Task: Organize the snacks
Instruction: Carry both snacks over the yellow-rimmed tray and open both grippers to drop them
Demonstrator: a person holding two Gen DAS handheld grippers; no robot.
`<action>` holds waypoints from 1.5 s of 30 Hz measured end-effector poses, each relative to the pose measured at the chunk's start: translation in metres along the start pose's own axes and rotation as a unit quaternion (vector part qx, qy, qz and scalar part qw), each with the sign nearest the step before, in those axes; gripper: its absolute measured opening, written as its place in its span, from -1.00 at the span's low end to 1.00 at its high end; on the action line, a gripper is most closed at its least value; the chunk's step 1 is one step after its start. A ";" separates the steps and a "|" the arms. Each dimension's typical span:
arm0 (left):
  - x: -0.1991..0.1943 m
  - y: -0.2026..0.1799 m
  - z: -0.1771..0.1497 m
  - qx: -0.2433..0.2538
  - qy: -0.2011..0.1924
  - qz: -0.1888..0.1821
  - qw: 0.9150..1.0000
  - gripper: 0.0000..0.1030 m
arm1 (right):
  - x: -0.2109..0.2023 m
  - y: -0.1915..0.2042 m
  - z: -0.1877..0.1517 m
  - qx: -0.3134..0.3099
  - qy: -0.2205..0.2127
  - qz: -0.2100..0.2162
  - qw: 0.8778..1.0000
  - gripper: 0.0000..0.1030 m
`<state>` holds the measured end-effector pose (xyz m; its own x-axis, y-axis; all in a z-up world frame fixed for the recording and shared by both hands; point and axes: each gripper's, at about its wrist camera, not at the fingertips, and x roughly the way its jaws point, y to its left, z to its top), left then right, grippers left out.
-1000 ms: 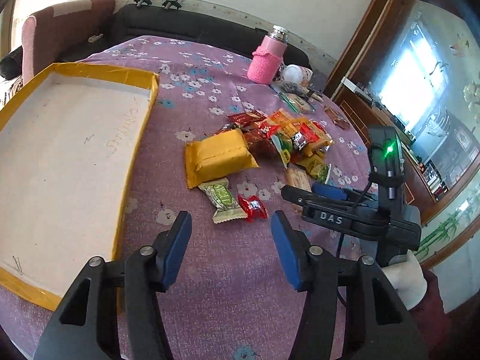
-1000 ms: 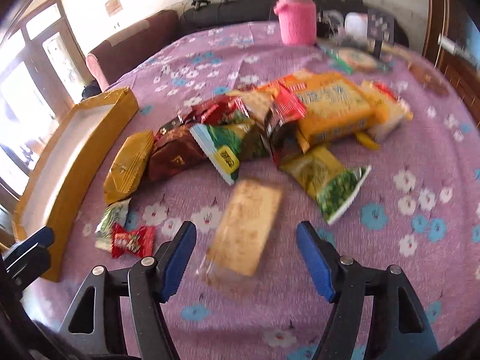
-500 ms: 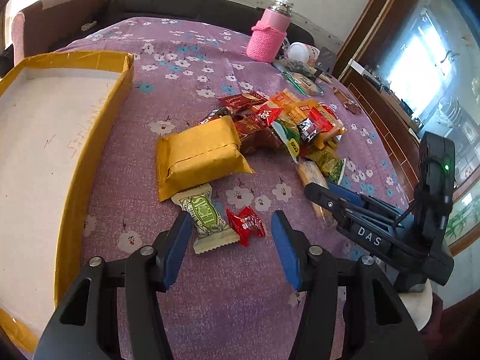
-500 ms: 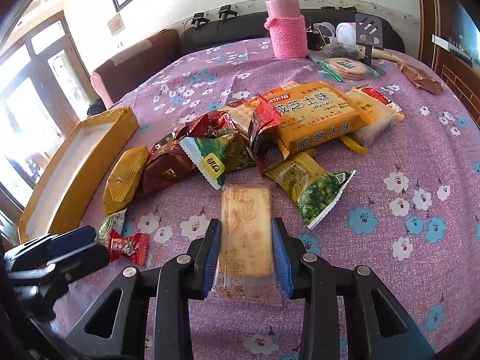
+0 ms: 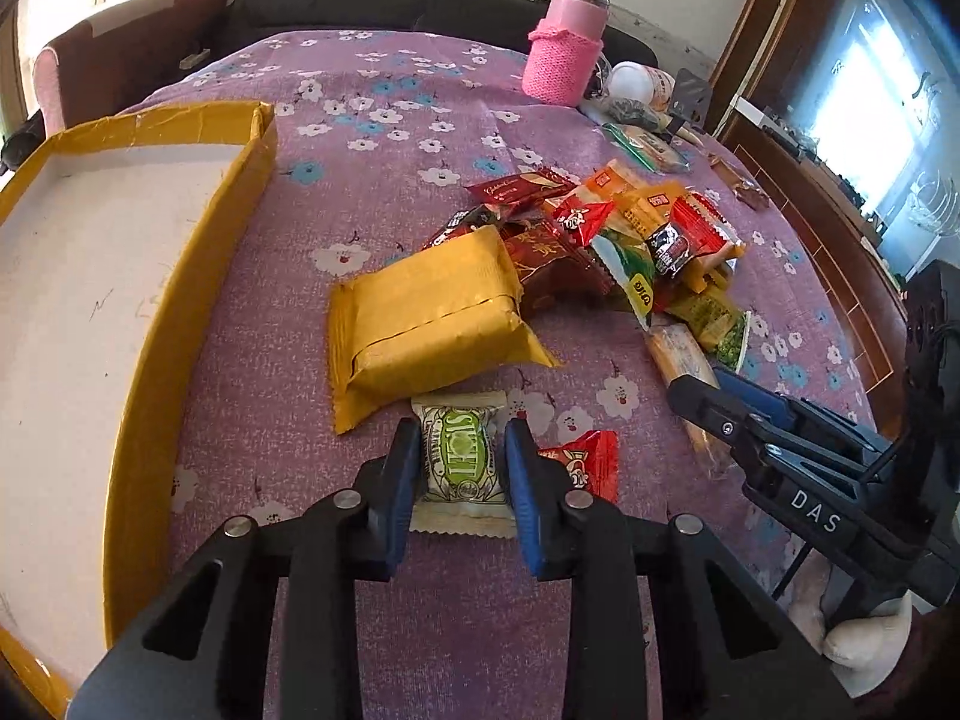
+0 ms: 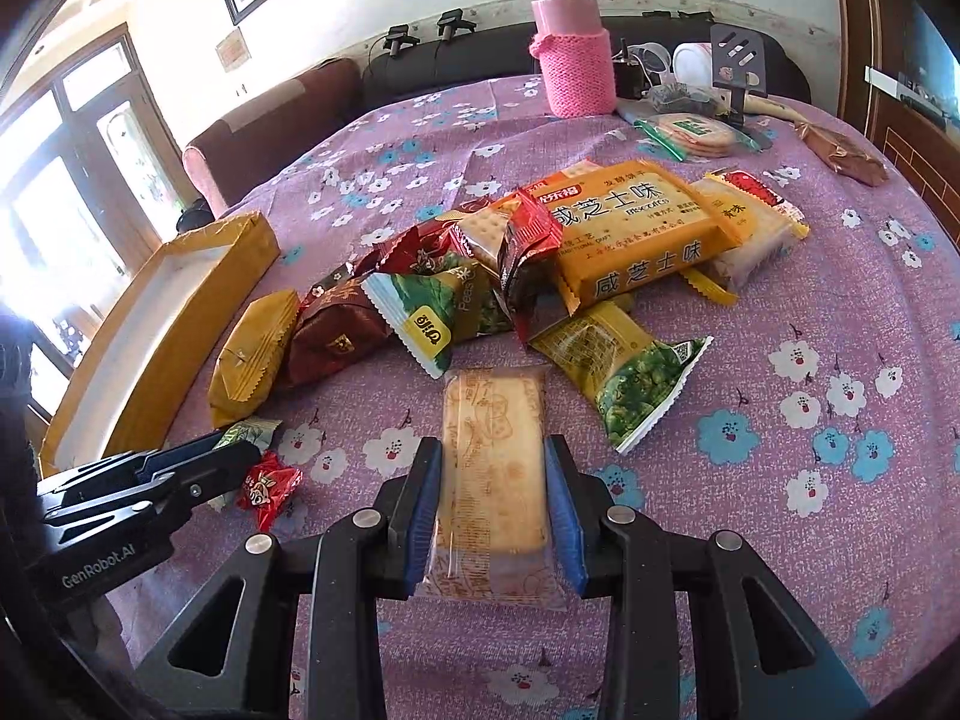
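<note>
My left gripper (image 5: 461, 462) is shut on a small white and green snack packet (image 5: 459, 456) lying on the purple flowered cloth. A small red candy packet (image 5: 585, 463) lies just right of it. My right gripper (image 6: 493, 498) is shut on a long clear-wrapped cracker pack (image 6: 493, 468); it also shows in the left wrist view (image 5: 681, 360). A pile of snack packs (image 6: 540, 264) lies beyond, with a gold packet (image 5: 429, 321) nearest the left gripper. A yellow-rimmed cardboard tray (image 5: 180, 300) with a white floor lies at the left.
A pink knit-covered flask (image 6: 573, 54) stands at the far side of the table. Round crackers in a bag (image 6: 690, 132), a phone stand (image 6: 738, 60) and a brown wrapper (image 6: 846, 156) lie at the far right. A sofa lies behind the table.
The left gripper has moved forward and shut on the white and green packet. The right gripper, open a second ago, has shut on the cracker pack and stayed on it.
</note>
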<state>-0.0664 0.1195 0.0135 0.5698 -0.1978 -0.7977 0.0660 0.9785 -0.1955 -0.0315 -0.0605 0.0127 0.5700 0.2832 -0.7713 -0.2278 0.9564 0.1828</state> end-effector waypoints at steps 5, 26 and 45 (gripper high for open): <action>-0.006 -0.012 -0.002 0.034 -0.010 0.015 0.999 -0.69 | 0.000 -0.001 0.000 0.004 -0.002 0.002 1.000 -0.32; -0.130 0.121 -0.026 -0.126 -0.152 -0.017 0.980 -0.68 | -0.029 0.006 0.004 -0.001 -0.064 0.020 0.998 -0.73; -0.147 0.175 -0.050 -0.164 -0.178 0.006 0.970 -0.68 | 0.001 0.041 -0.006 -0.013 0.022 -0.076 0.997 -0.33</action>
<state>-0.1798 0.3168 0.0683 0.8190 -0.0963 -0.5657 -0.1742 0.8976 -0.4049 -0.0451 -0.0218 0.0152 0.5651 0.1303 -0.8146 -0.1614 0.9858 0.0458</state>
